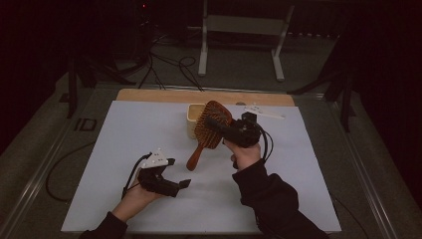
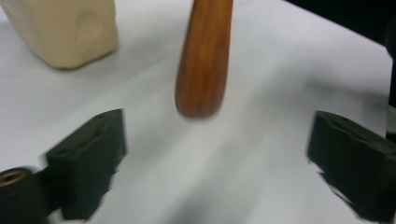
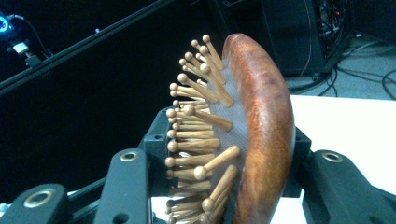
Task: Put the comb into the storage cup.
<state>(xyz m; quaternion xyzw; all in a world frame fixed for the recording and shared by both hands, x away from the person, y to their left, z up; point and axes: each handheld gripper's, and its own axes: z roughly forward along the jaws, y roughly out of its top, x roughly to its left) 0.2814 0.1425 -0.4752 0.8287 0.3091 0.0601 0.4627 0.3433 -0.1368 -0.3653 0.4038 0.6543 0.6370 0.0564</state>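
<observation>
Hairbrush (image 1: 211,130) hangs above the middle of the counter (image 1: 124,134), its wooden paddle head pinched in the right hand-held gripper (image 1: 230,130), which is clamped across the head with the pins on one side and the rounded back on the other. The handle (image 2: 204,56) slants down toward the near side, its tip just clear of the white sheet. The left hand-held gripper (image 1: 176,174) sits low at the near left, jaws spread wide with nothing between them; the handle tip hangs a little ahead of it.

The grip looks like the weak point to me. One jaw bears on springy pins rather than solid wood, and the long handle hangs off to one side, so the brush could swivel or slip out if the hand tips or jerks. A swing of the handle might also clip the cream container (image 1: 193,119) that stands just behind the head, toward the far edge.

Room is generous otherwise. The left half and the whole near strip of the counter lie bare, and the right edge is well apart from the brush.
</observation>
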